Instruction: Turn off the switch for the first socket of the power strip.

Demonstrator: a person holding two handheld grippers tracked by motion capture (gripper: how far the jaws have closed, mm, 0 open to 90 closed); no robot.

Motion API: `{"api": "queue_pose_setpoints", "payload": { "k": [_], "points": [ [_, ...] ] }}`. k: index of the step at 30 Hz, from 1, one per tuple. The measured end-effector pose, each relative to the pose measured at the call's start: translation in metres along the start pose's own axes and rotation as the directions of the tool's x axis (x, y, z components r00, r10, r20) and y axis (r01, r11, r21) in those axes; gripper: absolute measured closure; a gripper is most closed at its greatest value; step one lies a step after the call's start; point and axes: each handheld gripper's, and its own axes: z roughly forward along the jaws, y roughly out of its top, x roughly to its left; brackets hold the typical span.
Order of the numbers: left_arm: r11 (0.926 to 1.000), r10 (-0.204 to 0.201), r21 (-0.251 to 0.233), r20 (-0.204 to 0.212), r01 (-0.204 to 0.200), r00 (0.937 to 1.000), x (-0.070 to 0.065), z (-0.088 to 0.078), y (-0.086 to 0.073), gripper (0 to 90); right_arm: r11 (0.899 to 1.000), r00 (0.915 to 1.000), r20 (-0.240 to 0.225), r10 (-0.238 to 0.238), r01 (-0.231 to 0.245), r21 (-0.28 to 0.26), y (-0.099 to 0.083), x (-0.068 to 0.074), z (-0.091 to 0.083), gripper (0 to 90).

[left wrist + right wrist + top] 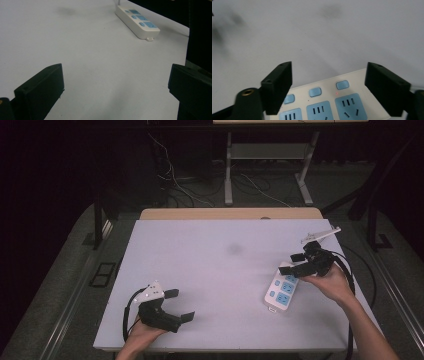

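Counter (210,270) first: white, wide, with the power strip (282,290) lying flat near its right edge, not yet gripped, so the work looks barely begun. Right gripper (295,263) hovers over the strip's far end, fingers apart astride it. Left gripper (178,305) waits well apart, fingers spread, holding nothing.

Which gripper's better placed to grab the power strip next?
Right. The right gripper hangs open directly over the power strip; the left gripper, also open, sits far across the table.
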Motion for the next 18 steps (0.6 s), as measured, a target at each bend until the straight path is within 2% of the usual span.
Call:
{"api": "queue_pose_setpoints", "payload": {
  "k": [4,5,10,16,18],
  "points": [
    [1.0000,0.001,0.001,0.004,-0.001,1.0000,-0.001,0.000,0.000,0.0,1.000,0.9998,-0.013,0.018,-0.018,0.010,0.001,-0.005,0.005,33.9],
    [1.0000,0.001,0.002,0.004,-0.001,1.0000,-0.001,0.000,0.000,0.0,1.000,0.9998,-0.013,0.018,-0.018,0.010,0.001,-0.005,0.005,33.9],
    [1.0000,0.000,-0.001,0.002,0.000,1.0000,-0.001,0.000,0.000,0.0,0.999,0.9994,-0.021,0.027,-0.027,0.023,0.002,-0.009,0.012,45.5],
    [1.0000,0.002,-0.002,0.001,-0.002,1.0000,0.000,-0.001,0.000,0.0,0.998,0.9994,-0.007,0.034,-0.033,0.048,0.001,-0.012,0.020,55.0],
    [1.0000,0.002,-0.002,0.000,-0.002,1.0000,0.000,-0.001,0.000,0.0,0.997,0.9993,0.004,0.037,-0.037,0.061,0.001,-0.015,0.023,61.4]
  ]
}}
